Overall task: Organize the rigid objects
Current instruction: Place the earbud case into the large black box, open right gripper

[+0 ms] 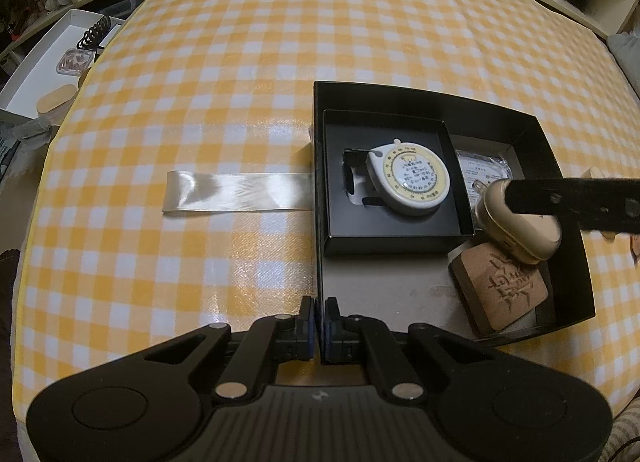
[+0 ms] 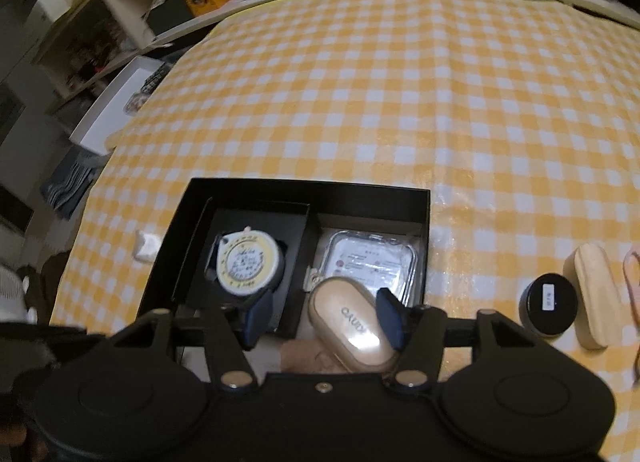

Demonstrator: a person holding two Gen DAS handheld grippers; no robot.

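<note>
Where shelves (image 2: pixel 120 22) ring it, yellow-checked tablecloth (image 1: pixel 280 42) under black box (image 1: pixel 568 190).

Left wrist fisheye looking steeply down from the black box's (image 1: pixel 560 166) near-left edge, facing 12 o'clock across the checked table (image 1: pixel 240 62), right wrist fisheye close above the same box (image 2: pixel 416 198), both sharing its round tape measure (image 1: pixel 408 180) (image 2: pixel 246 264) and far shelves (image 2: pixel 132 14).

A glossy yellow-and-white checked cloth (image 1: pixel 280 62) with a fine woven grain covers the bench. The black box (image 1: pixel 560 166) looks like matt card. In it, the tape measure (image 1: pixel 408 182) is smooth white plastic, the gold case (image 2: pixel 352 326) satin-shiny, the square block (image 1: pixel 500 294) rough cork. A satin ribbon (image 1: pixel 236 192) gleams at nine o'clock.
</note>
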